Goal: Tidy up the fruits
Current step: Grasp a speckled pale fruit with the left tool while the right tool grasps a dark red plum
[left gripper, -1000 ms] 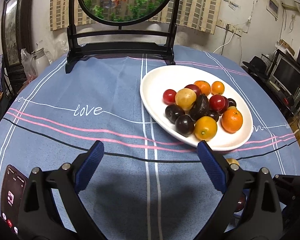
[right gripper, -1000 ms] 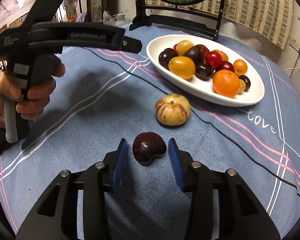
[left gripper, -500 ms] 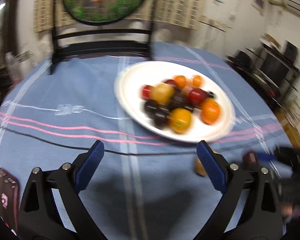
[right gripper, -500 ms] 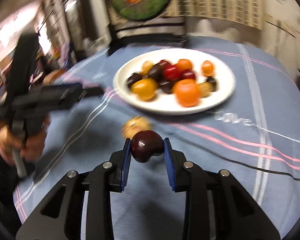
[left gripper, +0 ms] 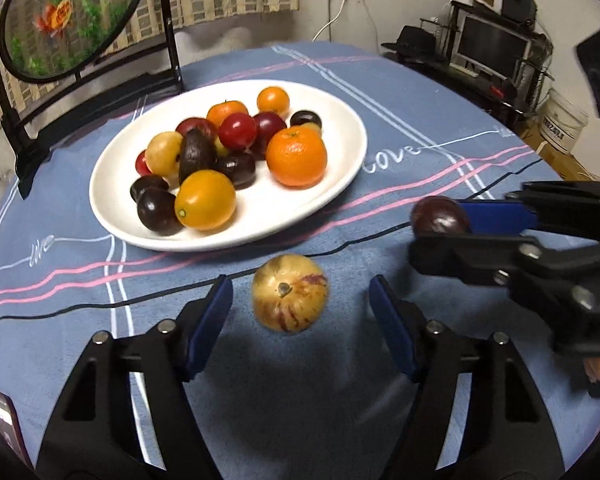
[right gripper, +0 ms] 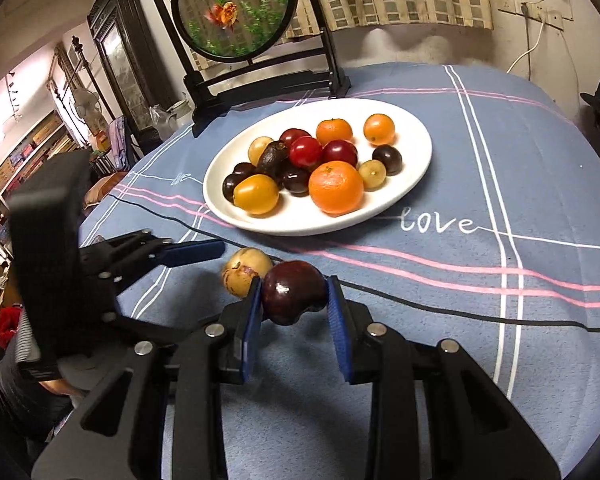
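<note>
Your right gripper (right gripper: 294, 300) is clenched on a dark red plum (right gripper: 293, 292), its blue pads pressing the fruit from both sides and holding it off the blue tablecloth (right gripper: 500, 184), short of the white oval plate (right gripper: 416, 160). From the left wrist view the same plum (left gripper: 440, 216) shows at the right, pinched between the right gripper's fingers above the cloth and well clear of the plate's rim (left gripper: 356, 148). Your left gripper (left gripper: 300, 312) is closing around the yellow fruit with red streaks (left gripper: 289, 299), which sits on the cloth just in front of the plate; the fruit lies between the jaws, but a gap shows on each side and the pads do not yet touch it. In the right wrist view that striped fruit (right gripper: 244, 270) sits just behind and left of the held plum, with one blue finger of the left gripper (right gripper: 192, 250) reaching in beside it. The plate already carries a pile of fruit: a large orange mandarin (left gripper: 297, 156) at the near right, a yellow-orange oval fruit (left gripper: 205, 199) at the front, several dark plums and red ones, and a dark avocado-like piece (left gripper: 196, 154) in the middle. Behind the plate stands a round goldfish screen on a black stand (right gripper: 236, 12). A phone (left gripper: 6, 424) lies at the cloth's lower left edge.
</note>
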`<action>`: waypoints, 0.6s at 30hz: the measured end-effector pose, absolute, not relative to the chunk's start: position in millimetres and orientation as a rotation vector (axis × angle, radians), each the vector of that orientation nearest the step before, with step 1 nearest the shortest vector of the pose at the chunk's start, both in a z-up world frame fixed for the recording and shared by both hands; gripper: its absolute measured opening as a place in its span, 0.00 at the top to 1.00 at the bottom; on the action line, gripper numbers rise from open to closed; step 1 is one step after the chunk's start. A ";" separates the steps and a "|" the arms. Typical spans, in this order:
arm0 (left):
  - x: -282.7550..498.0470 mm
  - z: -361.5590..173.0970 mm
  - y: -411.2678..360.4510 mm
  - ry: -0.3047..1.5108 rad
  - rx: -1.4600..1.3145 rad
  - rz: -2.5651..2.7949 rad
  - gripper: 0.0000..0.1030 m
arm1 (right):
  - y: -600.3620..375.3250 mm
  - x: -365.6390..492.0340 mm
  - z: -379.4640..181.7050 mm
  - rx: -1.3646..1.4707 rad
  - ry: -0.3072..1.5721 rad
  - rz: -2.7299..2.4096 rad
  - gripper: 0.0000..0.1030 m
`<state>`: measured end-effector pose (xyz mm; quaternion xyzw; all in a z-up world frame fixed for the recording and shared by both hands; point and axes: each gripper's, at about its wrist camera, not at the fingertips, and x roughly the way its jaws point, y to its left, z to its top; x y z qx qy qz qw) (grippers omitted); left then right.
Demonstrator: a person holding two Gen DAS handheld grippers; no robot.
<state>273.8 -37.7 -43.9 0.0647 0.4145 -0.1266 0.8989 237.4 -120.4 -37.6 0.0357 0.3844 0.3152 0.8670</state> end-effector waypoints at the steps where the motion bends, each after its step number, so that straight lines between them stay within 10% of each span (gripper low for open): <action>1: 275.4 -46.3 -37.6 0.867 0.130 -0.257 0.35 | -120.8 237.2 -37.7 0.074 0.805 0.659 0.69; 18: 272.0 -48.6 -34.7 0.872 0.100 -0.230 0.62 | -125.1 241.3 -42.8 0.068 0.806 0.620 0.69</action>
